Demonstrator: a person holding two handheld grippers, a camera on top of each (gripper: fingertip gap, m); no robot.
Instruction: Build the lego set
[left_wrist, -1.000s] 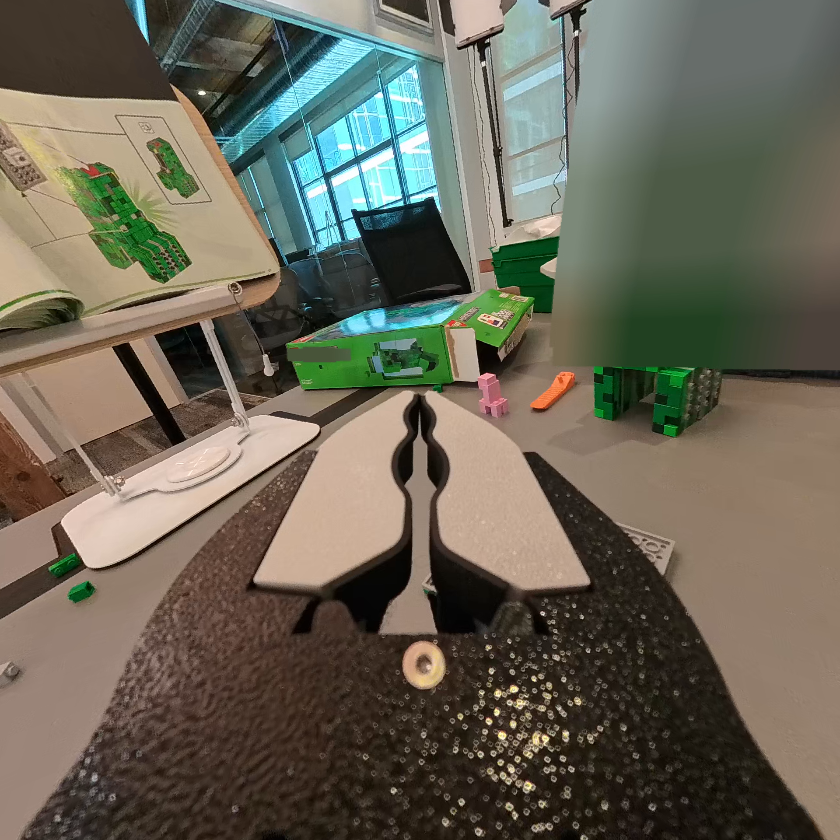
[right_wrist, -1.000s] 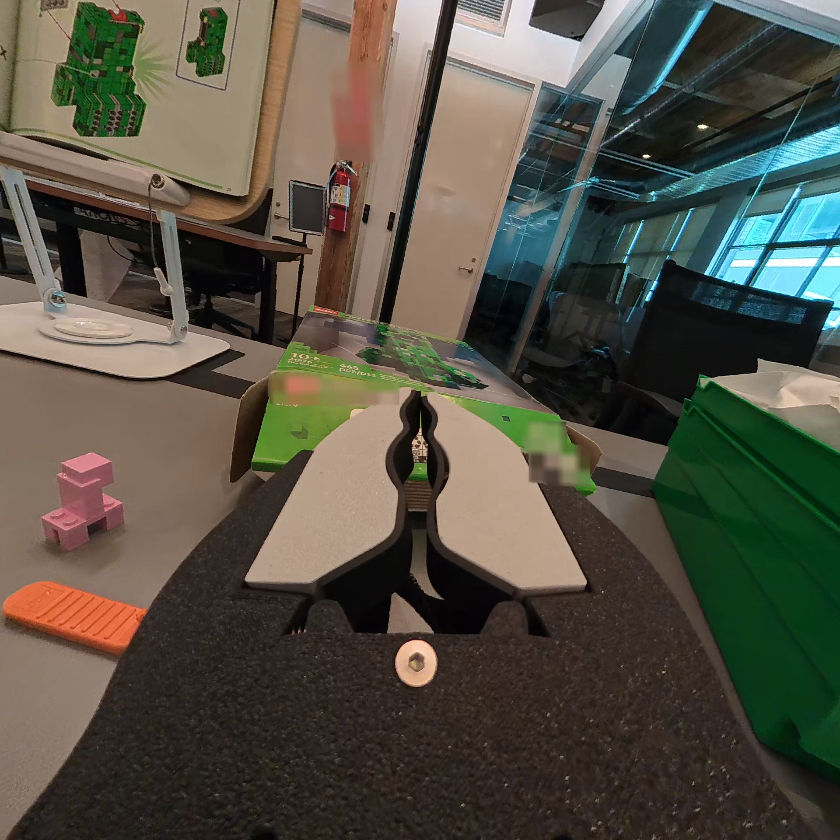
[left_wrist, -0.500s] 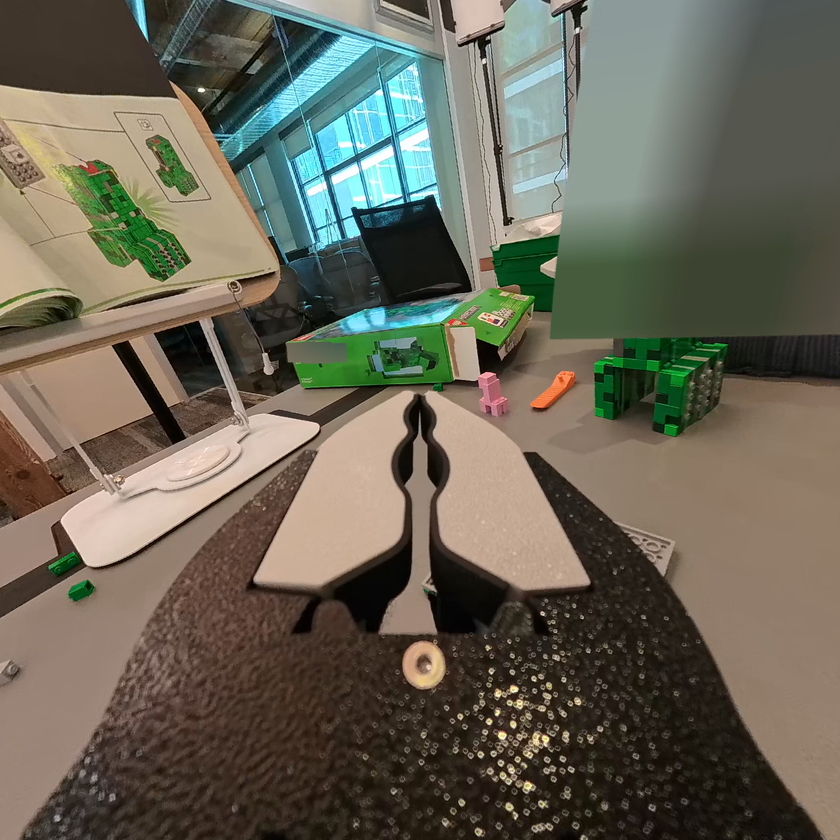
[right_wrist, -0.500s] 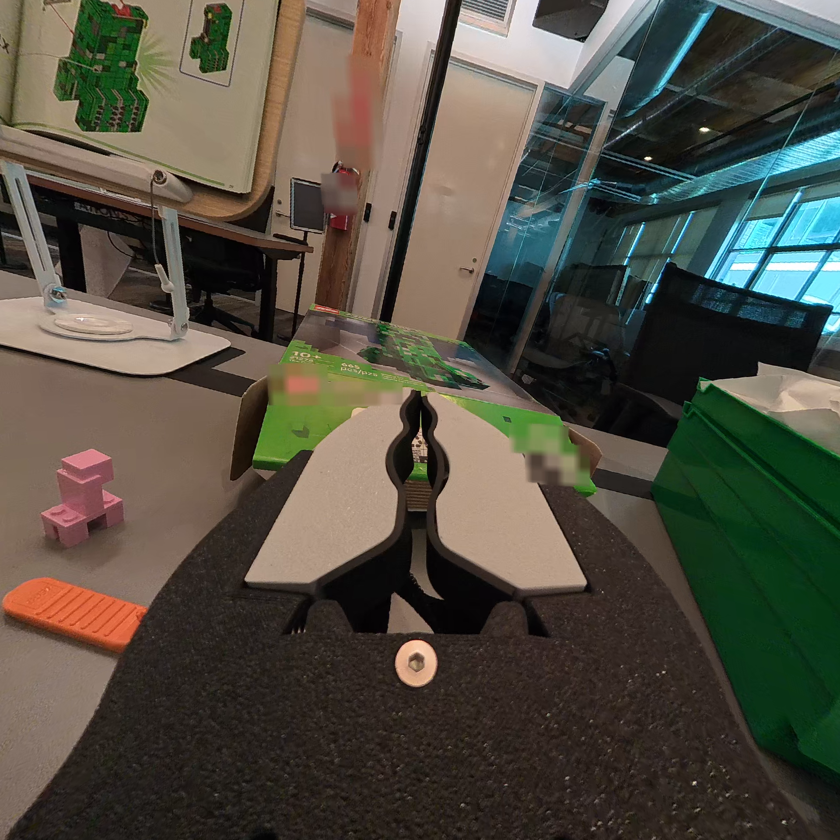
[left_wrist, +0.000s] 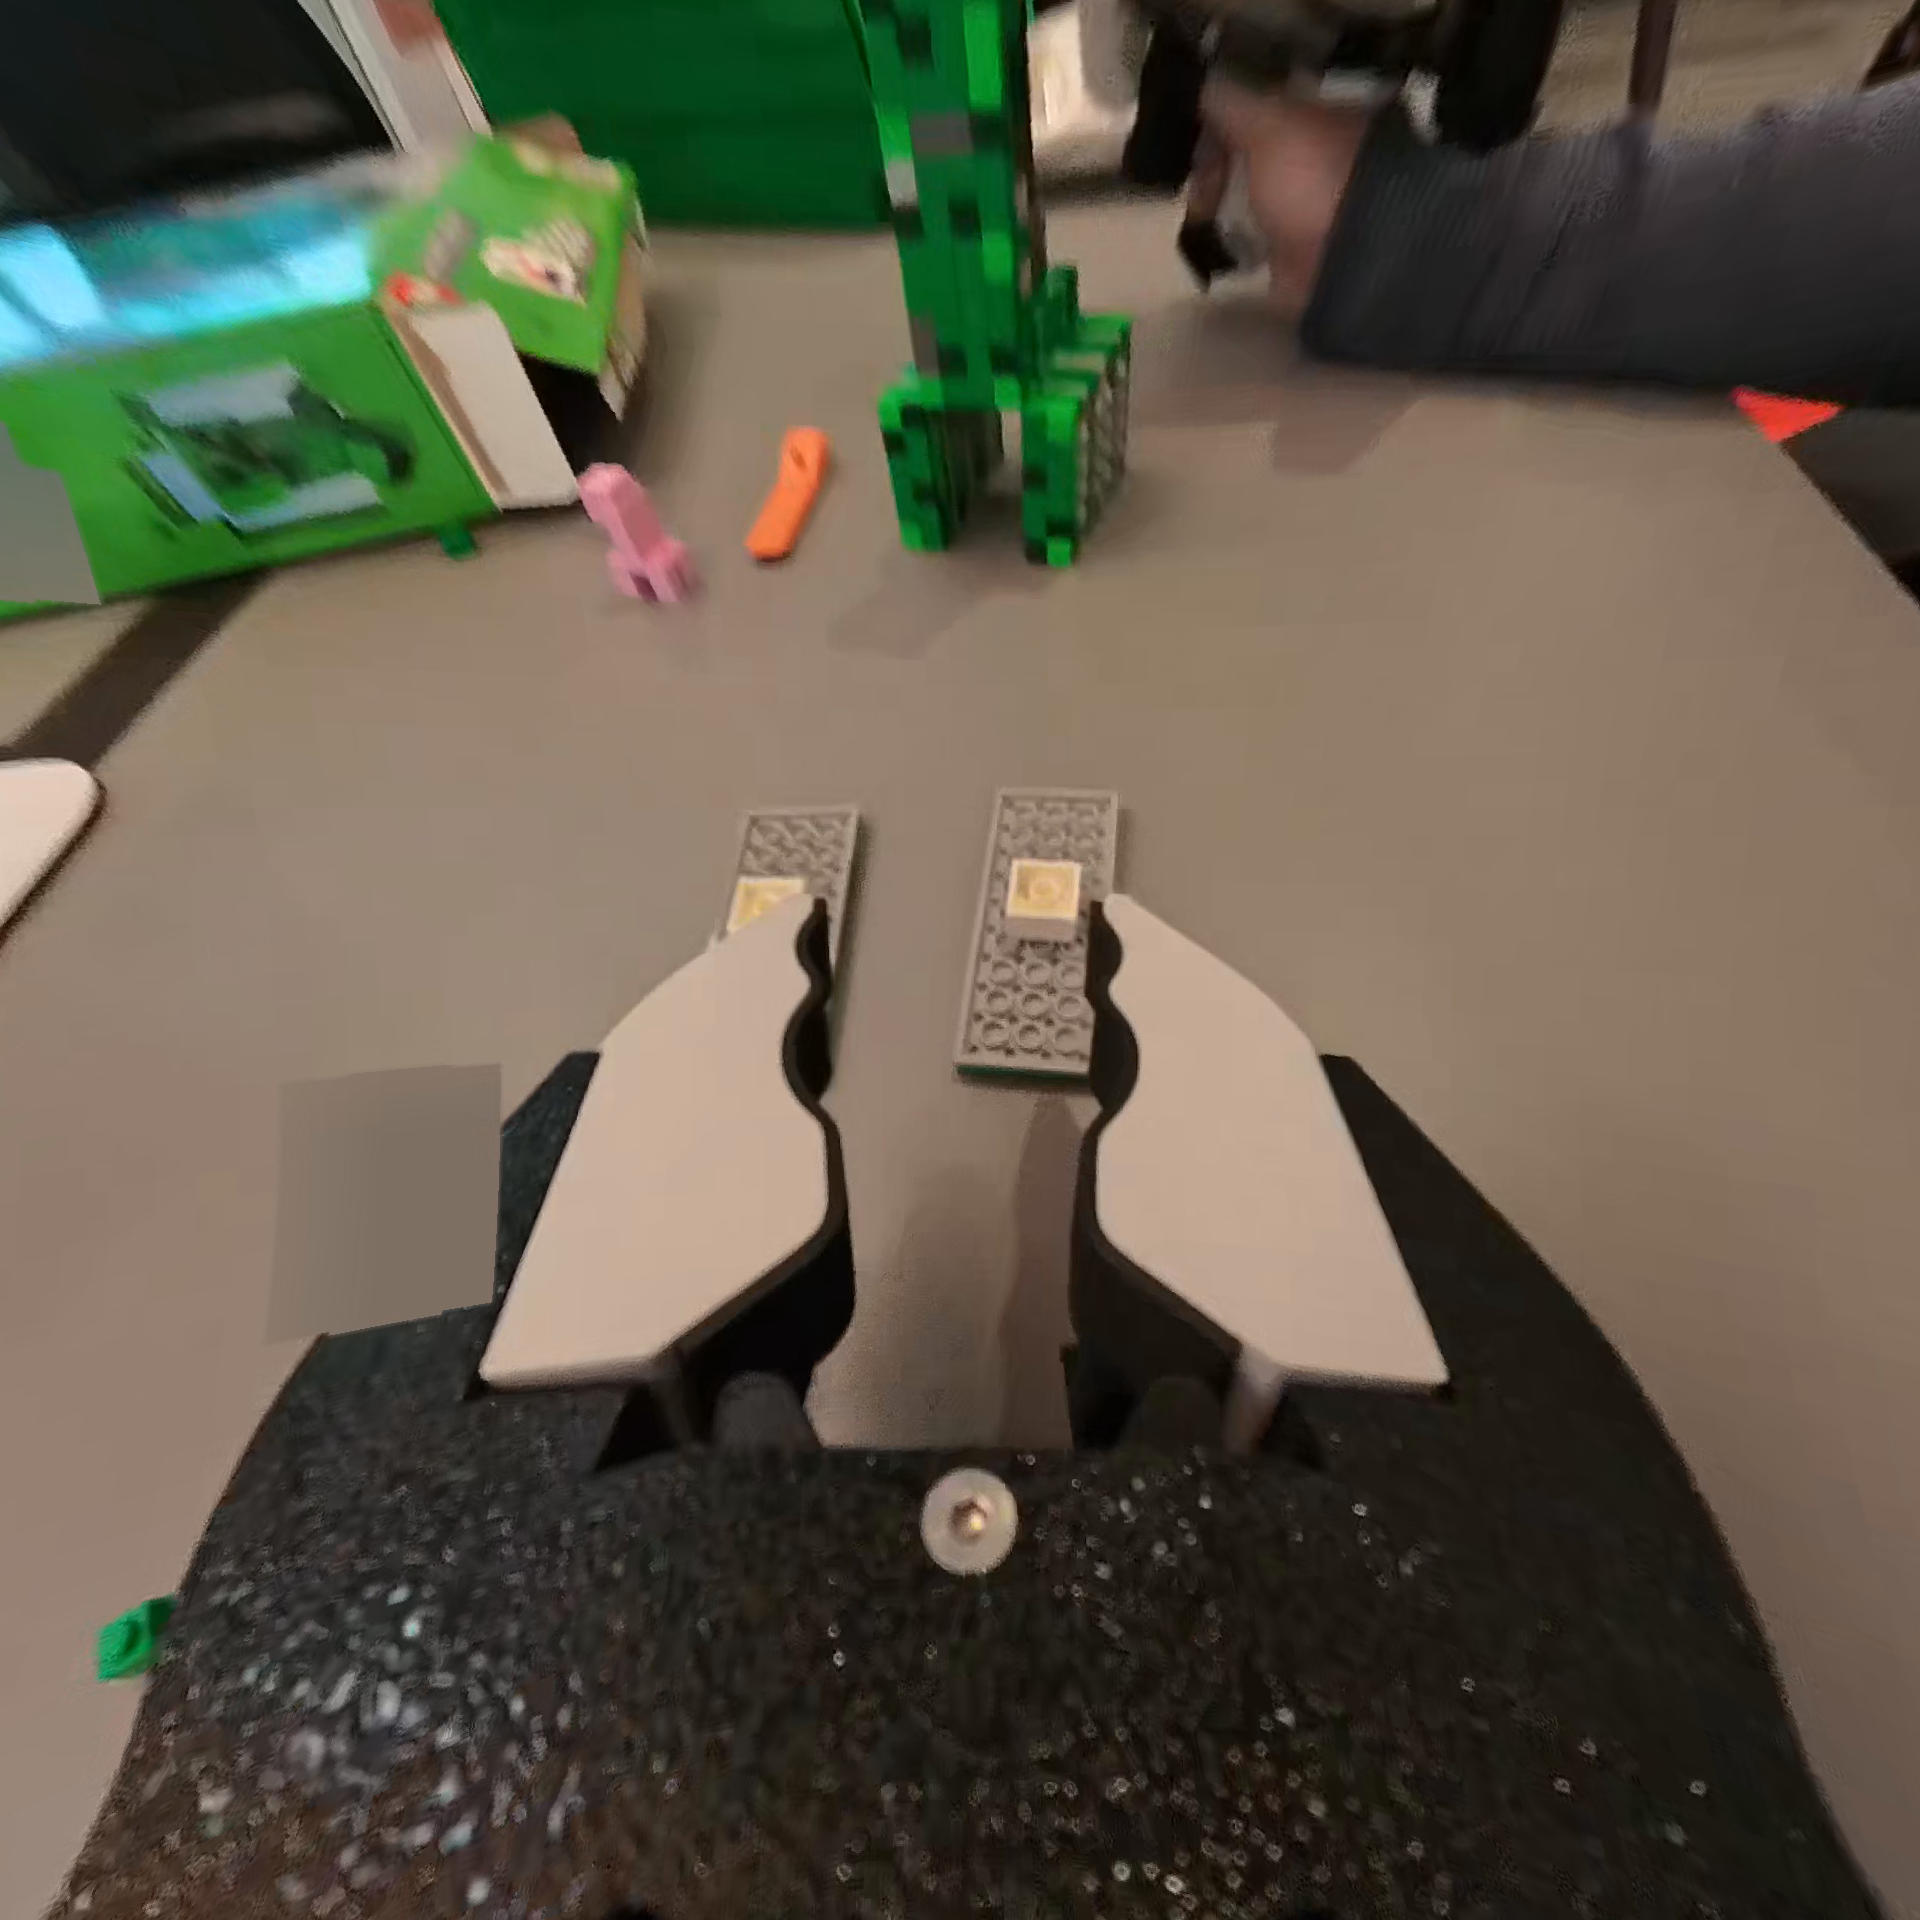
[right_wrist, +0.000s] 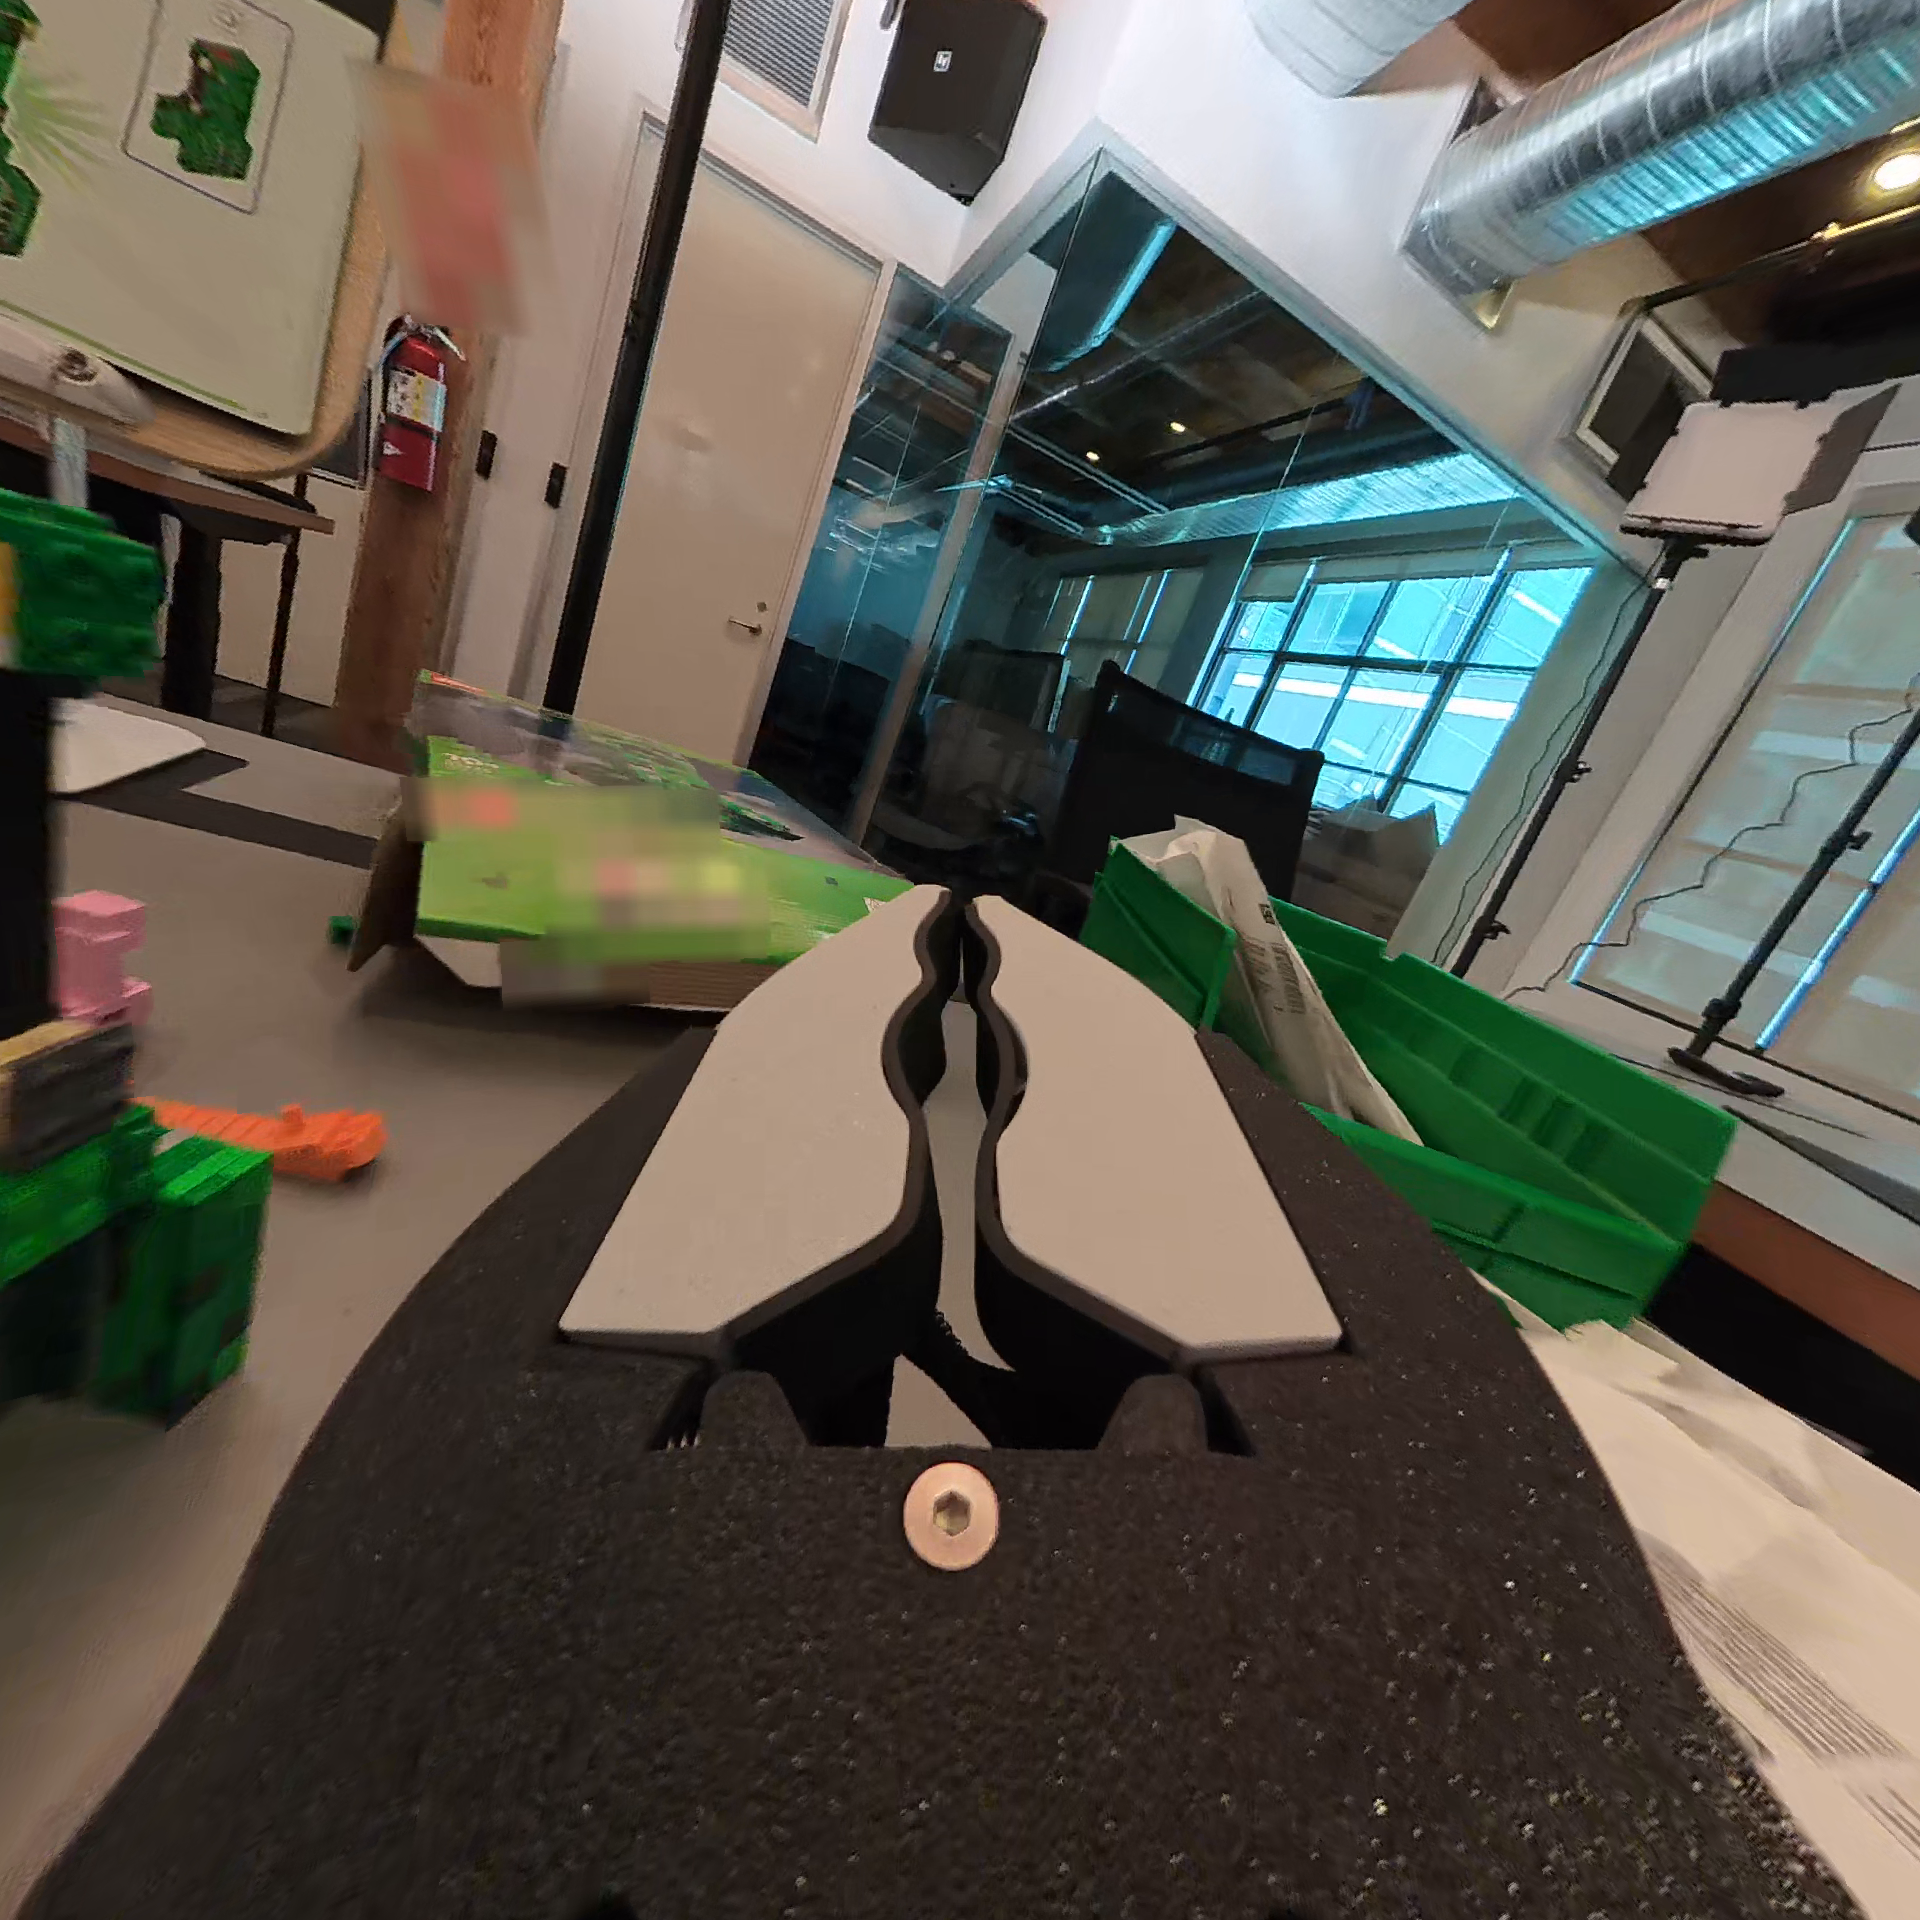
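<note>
My left gripper (left_wrist: 956, 914) stands with its fingers spread and nothing between the pads but bare grey table (left_wrist: 1455, 831). It hangs low over two grey studded plates. The right-hand plate (left_wrist: 1039, 997) lies mostly inside the gap, carries a small cream block (left_wrist: 1044, 899), and its right edge runs just beside my right fingertip (left_wrist: 1117, 935); I cannot tell whether they touch. The left-hand plate (left_wrist: 805, 862) is partly covered by my left fingertip (left_wrist: 769, 935) and also bears a cream block (left_wrist: 764, 899).

Beyond that right-hand plate the table is open up to a row of items: a tall green brick figure (left_wrist: 997, 436), to its left an orange brick separator (left_wrist: 790, 494), then a small pink brick figure (left_wrist: 639, 535). A loose green piece (left_wrist: 130, 1652) lies near the table edge, well left of the plate. A sleeve (left_wrist: 1610, 270) reaches in beyond and right of the brick figure.

My right gripper (right_wrist: 961, 914) has its fingers pressed together with nothing pinched. Taking the green brick figure (right_wrist: 125, 1268) as reference in that view, the separator (right_wrist: 281, 1138) lies just beyond it, and the green cardboard box (right_wrist: 582, 862) lies farther off on its side, end flap open, contents not visible. Right of my fingers stand green plastic bins (right_wrist: 1507, 1122); one holds a paper bag (right_wrist: 1278, 977).
</note>
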